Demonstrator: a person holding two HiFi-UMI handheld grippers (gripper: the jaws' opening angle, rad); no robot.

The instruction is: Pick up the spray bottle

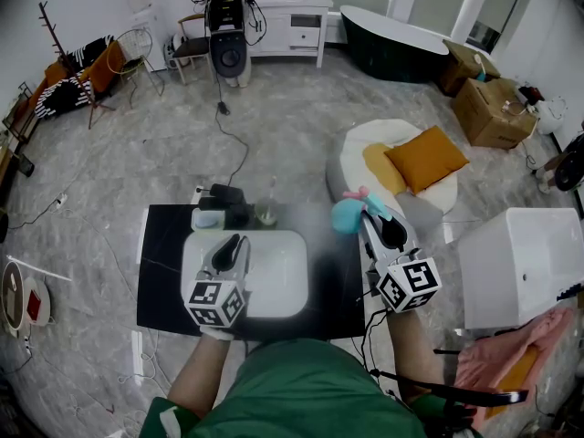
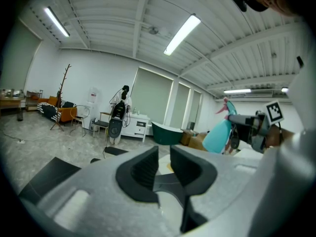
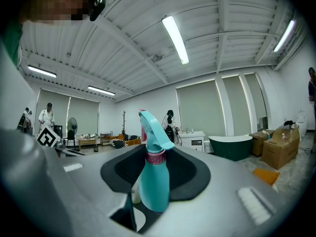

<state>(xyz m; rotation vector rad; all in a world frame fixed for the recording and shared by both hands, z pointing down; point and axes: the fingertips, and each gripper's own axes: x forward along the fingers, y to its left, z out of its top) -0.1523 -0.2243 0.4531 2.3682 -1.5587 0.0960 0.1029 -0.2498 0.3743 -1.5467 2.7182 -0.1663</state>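
Right gripper view shows the teal spray bottle (image 3: 153, 186) upright between the pads of the right claw (image 3: 157, 157), gripped at its body; the left claw (image 2: 164, 164) stands slightly open, empty.

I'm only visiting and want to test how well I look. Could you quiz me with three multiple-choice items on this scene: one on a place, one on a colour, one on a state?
1. Where is the spray bottle?
A in the white basin
B between the jaws of the right gripper
C on the floor

2. What colour is the bottle's body?
A teal
B orange
C black

3. The jaws of the left gripper are:
A shut on the bottle
B apart, with nothing between
C out of every view

Answers:
1 B: the right gripper view shows its pads closed on the bottle.
2 A: the body is teal in every view.
3 B: the left gripper view shows an empty gap.
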